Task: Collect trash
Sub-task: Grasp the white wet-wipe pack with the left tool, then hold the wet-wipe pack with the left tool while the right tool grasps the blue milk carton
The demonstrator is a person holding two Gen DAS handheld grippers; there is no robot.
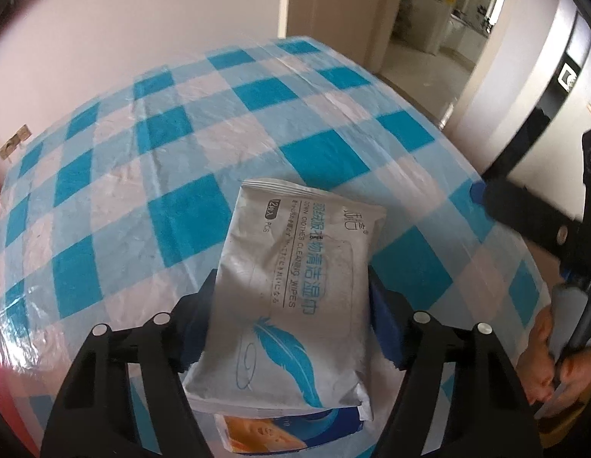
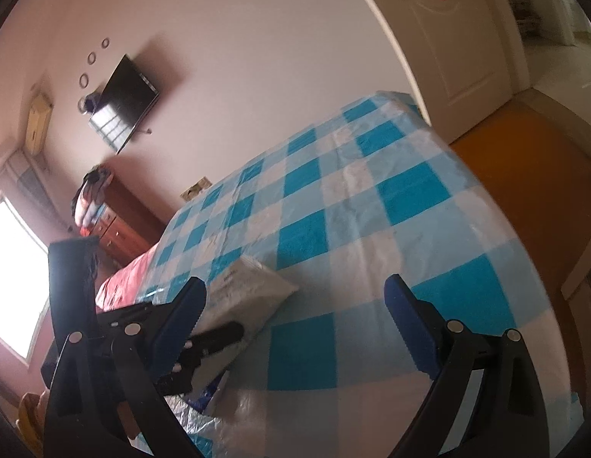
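Wipes pack, white with a blue feather and the words "clothes cleaning wipes", is lying on the checked cloth and sitting between the two blue pads of the left tool. Both pads are lying against the pack's long edges, the left one at its bulging side, the right one just at its rim, so this tool is pinching the pack across its width. Under the pack's near end another packet, blue and orange, is peeking out, mostly hidden.

From the right wrist view the same white pack is showing at the lower left, resting on the blue-and-white checked cloth, with the black frame of the other tool crossing over its near part. The right tool is hanging over the cloth with its blue pads spread wide and nothing between them; only checked cloth is showing in the gap. It is standing well apart from the pack, off to its right.

At the right edge of the left wrist view a hand is gripping the handle of the right tool. A dark screen is hanging on the far wall, and a wooden dresser is standing below it.
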